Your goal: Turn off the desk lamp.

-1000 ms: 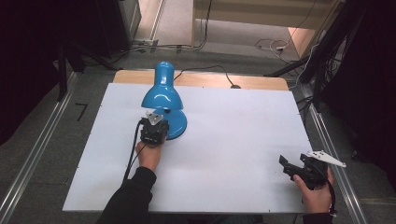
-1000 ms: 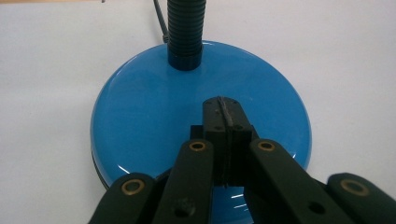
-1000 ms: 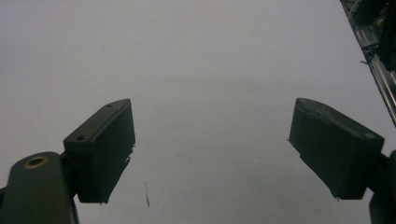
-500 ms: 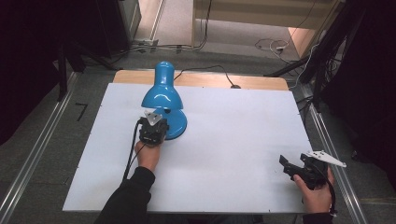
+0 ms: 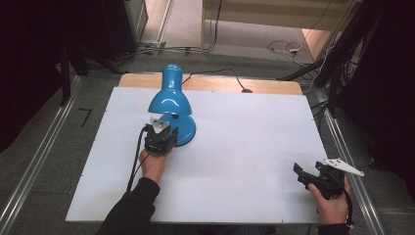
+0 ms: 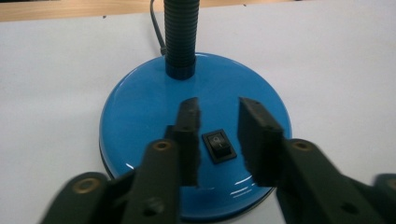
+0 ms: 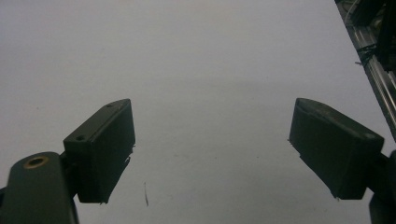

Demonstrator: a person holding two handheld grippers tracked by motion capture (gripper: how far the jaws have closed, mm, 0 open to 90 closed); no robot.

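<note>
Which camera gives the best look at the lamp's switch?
The left gripper view: the black rocker switch sits sharp and close on the blue base, between the left gripper's fingers. In the high view that gripper covers it. The right gripper view faces bare table.

left gripper (image 5: 164,131): black body, grey three-cornered plate on top, black cable trailing back along the forearm
left gripper jaws: two flat black pads with rough, chipped inner edges; brass-coloured rivets on the dark arms behind them
right gripper (image 5: 304,175): black body, pale three-cornered plate
right gripper jaws: blocky black pads, small screw holes, one brass rivet
sleeve (image 5: 128,210): dark, long, on the left arm
</note>
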